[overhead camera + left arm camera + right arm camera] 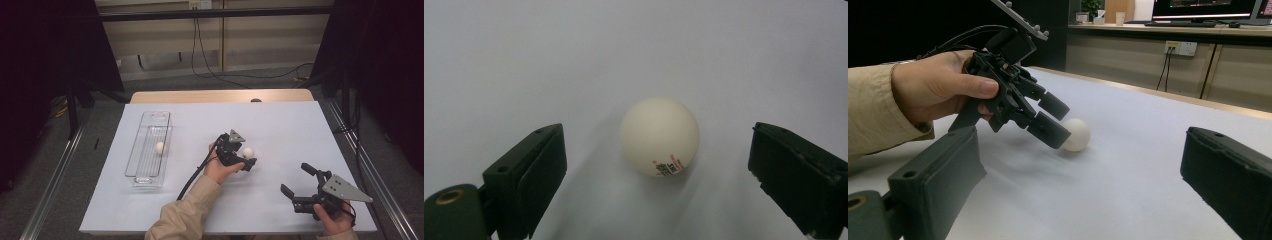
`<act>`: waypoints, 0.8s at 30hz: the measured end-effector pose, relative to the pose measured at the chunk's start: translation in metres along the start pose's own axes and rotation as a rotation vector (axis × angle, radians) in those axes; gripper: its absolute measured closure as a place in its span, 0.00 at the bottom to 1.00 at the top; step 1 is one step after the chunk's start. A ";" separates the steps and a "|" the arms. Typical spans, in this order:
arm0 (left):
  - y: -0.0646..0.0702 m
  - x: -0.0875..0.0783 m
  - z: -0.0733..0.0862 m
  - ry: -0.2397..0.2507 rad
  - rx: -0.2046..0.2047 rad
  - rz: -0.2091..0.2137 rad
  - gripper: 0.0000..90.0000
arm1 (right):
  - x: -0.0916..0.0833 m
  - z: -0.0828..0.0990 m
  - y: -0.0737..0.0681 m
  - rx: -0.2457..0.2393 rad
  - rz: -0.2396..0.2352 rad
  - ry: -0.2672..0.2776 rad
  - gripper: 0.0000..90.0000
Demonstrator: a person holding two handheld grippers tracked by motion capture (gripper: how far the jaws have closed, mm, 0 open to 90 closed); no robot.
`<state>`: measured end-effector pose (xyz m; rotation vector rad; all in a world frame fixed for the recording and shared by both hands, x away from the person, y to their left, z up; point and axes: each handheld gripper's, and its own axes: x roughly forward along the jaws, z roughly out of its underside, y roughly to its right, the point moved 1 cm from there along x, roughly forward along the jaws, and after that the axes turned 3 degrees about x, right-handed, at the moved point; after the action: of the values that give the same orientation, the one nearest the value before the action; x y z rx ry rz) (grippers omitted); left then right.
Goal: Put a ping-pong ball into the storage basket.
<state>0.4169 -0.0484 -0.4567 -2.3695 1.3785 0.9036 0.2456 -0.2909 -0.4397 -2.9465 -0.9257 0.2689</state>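
White ball (659,136) lies untouched between the left claw's (656,170) spread jaws.

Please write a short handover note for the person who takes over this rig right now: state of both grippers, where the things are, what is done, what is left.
Left gripper: open, fingers on either side of the white ball on the table, not touching it.
Right gripper: open, empty, low over the table's near right part.
Done: second ball already lies in the clear bin at the left.
Left, probably: close on the ball and carry it to the bin.
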 end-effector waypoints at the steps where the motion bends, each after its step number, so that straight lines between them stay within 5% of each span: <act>1: 0.000 0.000 0.000 -0.003 0.003 -0.001 0.10 | 0.000 0.000 0.000 0.000 0.000 0.000 0.03; 24: -0.002 0.001 0.000 -0.006 -0.006 -0.006 0.11 | 0.001 0.000 -0.001 -0.001 -0.002 -0.002 0.03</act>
<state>0.4194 -0.0480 -0.4580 -2.3726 1.3683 0.9138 0.2458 -0.2894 -0.4399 -2.9463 -0.9294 0.2714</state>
